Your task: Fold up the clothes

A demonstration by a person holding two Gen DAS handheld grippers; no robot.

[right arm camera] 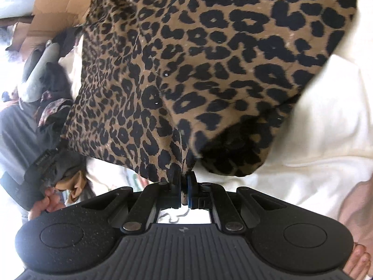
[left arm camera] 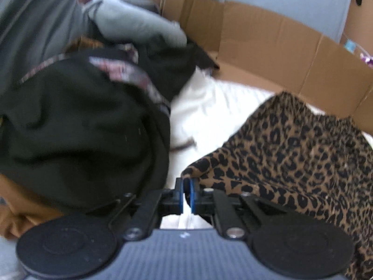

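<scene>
**Leopard cloth pinched at two spots above the white bed sheet**

The white bed sheet (left arm camera: pixel 209 107) is taken as the landmark. The biggest thing on it is the pile of dark clothes (left arm camera: pixel 77 121), heaped on the sheet's left side as seen from the left wrist. One pile is seen; how many clothes are in it cannot be told, but a grey piece (left arm camera: pixel 130 21) and a brown piece (left arm camera: pixel 25 205) show at its edges. Cardboard walls (left arm camera: pixel 268 44) are seen along the far side of the sheet.

Next in size is the leopard-print cloth (right arm camera: pixel 209 65). One is counted. It is held up over the right part of the sheet, and it hangs and spreads away from both claws, forward and upward in each wrist view. Its long axis cannot be told, because it is bunched.

Two claws are counted. The left claw (left arm camera: pixel 186 194) is pressed together on a corner of the leopard cloth. The right claw (right arm camera: pixel 184 186) is pressed together on a bunched edge of the same cloth. Each claw touches the cloth, so neither is nearer.

It is judged that the next move depends on the stretch of cloth between the two pinched spots. Whether it is being opened out or brought over into a fold cannot be settled.

A hand (right arm camera: pixel 46 204) is seen at the lower left of the right wrist view.
</scene>
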